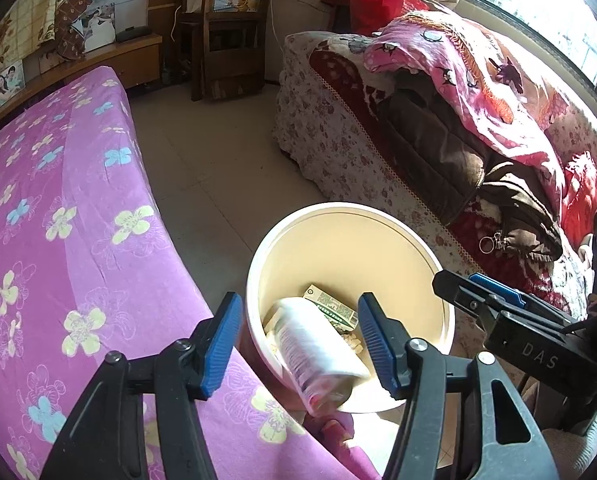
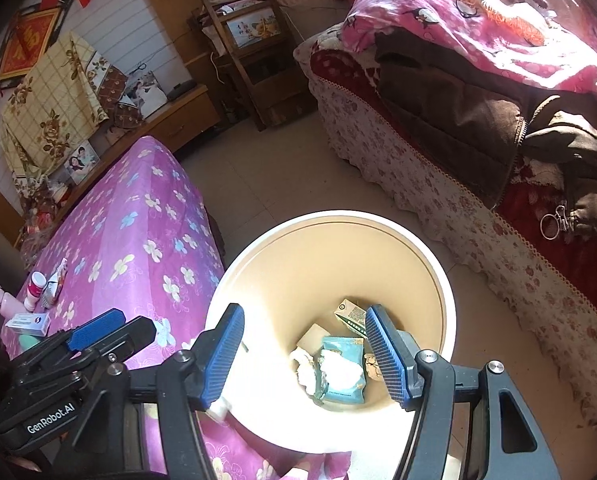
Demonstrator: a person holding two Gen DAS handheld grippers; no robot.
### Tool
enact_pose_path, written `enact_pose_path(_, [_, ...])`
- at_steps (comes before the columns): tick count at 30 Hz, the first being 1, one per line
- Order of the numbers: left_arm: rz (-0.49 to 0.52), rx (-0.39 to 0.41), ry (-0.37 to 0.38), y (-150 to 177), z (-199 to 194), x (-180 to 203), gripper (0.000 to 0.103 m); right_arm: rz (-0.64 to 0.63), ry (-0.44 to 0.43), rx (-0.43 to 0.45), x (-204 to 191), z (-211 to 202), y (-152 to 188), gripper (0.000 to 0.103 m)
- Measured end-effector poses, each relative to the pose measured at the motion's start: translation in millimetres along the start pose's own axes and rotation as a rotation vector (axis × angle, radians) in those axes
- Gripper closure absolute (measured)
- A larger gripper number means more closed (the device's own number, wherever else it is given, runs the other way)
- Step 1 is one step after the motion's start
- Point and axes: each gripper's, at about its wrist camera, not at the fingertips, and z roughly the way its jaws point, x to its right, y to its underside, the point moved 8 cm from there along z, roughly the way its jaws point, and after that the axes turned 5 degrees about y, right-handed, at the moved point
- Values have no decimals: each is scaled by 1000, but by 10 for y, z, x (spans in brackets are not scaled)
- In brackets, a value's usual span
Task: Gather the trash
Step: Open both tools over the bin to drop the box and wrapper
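Round cream plastic bin sits on tile floor btwn purple flowered bed & floral sofa. Left gripper above bin, jaws apart; blurred white plastic bottle btwn them, contact unclear. Right gripper also apart, holding nothing. Inside bin: teal wrapper, green-white carton, crumpled tissue.
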Motion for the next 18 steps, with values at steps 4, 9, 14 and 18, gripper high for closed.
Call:
enact_pose_path(4, [-10, -1, -2, 4, 0, -31, 41, 3, 1, 9, 4, -23, -4, 36])
enact_pose_path(9, [-13, 2, -19, 22, -38, -81, 41, 2, 0, 2, -11, -12, 0, 36])
enact_pose_path(14, [-16, 5, -42, 50, -96, -138, 41, -19, 0, 8, -69, -25, 3, 36])
enact_pose_path(18, [-19, 11, -61, 71, -151, -193, 41, -26, 0, 10, -102, -29, 5, 36])
